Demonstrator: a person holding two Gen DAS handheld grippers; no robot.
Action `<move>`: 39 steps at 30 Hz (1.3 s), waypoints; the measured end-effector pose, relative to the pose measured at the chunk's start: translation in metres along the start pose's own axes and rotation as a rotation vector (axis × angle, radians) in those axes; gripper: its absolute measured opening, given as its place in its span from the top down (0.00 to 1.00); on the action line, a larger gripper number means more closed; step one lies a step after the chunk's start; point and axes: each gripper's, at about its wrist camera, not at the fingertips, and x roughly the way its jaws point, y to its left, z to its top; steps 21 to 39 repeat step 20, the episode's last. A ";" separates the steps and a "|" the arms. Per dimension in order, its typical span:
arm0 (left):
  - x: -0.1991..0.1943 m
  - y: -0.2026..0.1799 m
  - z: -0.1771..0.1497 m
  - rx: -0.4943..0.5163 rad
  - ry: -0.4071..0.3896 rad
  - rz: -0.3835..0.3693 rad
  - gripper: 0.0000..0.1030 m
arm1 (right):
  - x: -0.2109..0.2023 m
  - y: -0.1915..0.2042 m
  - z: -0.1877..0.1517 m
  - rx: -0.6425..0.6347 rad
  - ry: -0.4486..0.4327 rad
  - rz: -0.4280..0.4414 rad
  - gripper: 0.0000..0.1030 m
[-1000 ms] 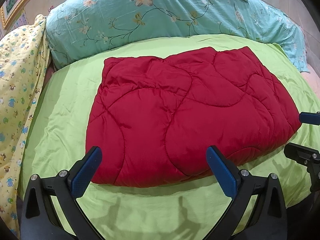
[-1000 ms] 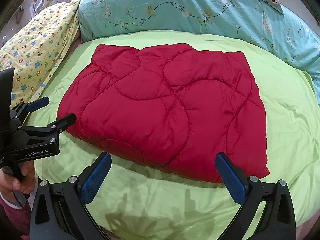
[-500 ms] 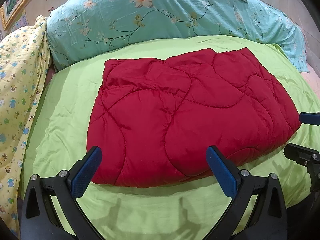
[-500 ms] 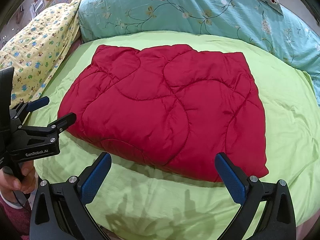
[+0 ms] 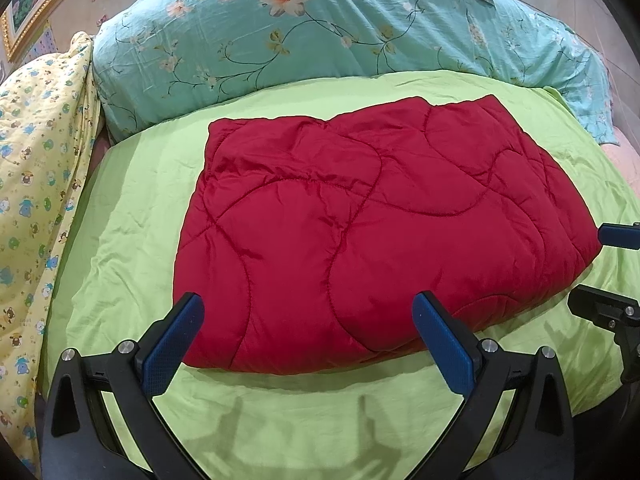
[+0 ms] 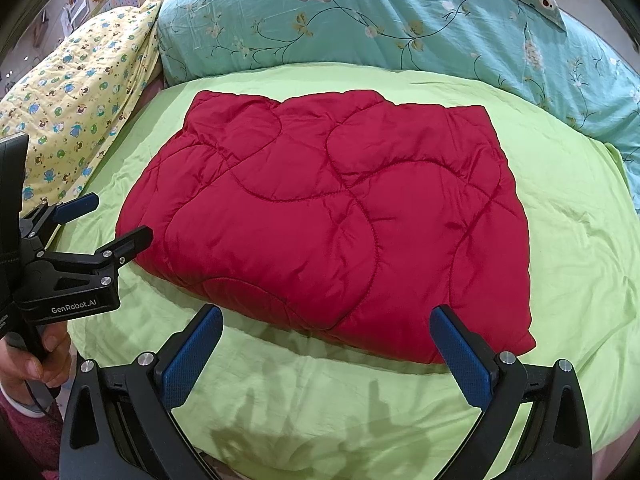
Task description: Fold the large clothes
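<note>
I hold my left tool (image 5: 308, 338) and my right tool (image 6: 326, 348) side by side over the near edge of a bed covered in a wrinkled lime-green sheet (image 5: 132, 216), both with their blue-padded fingers spread wide and grasping nothing. The red quilted padded garment (image 5: 372, 232) lies straight ahead of both tools, in the middle of the bed, already doubled into a thick, puffy rectangle with curved stitch lines across its top. Its long axis runs left to right across my reach, and its bulging near edge sits just beyond the fingertips of each tool, not touching them.

From the right wrist view, the left tool (image 6: 106, 220) hovers just off the bundle's near left corner, while my right tool faces the near right corner; each hand is closest to its own end. My hand (image 6: 30, 356) grips the left handle at the frame's edge.

Behind the bundle rests a teal floral-print pillow (image 5: 320, 36), and to the left a pale yellow quilt printed with small cartoon animals (image 5: 36, 168).

The fold looks close to finished; I judge any coming move would turn on taking that near edge at both corners and carrying it away from me.
</note>
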 end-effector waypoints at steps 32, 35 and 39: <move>0.007 0.005 0.001 -0.009 0.009 -0.014 0.00 | 0.004 -0.006 0.000 0.016 0.007 0.004 0.00; 0.007 0.005 0.001 -0.009 0.009 -0.014 0.00 | 0.004 -0.006 0.000 0.016 0.007 0.004 0.00; 0.007 0.005 0.001 -0.009 0.009 -0.014 0.00 | 0.004 -0.006 0.000 0.016 0.007 0.004 0.00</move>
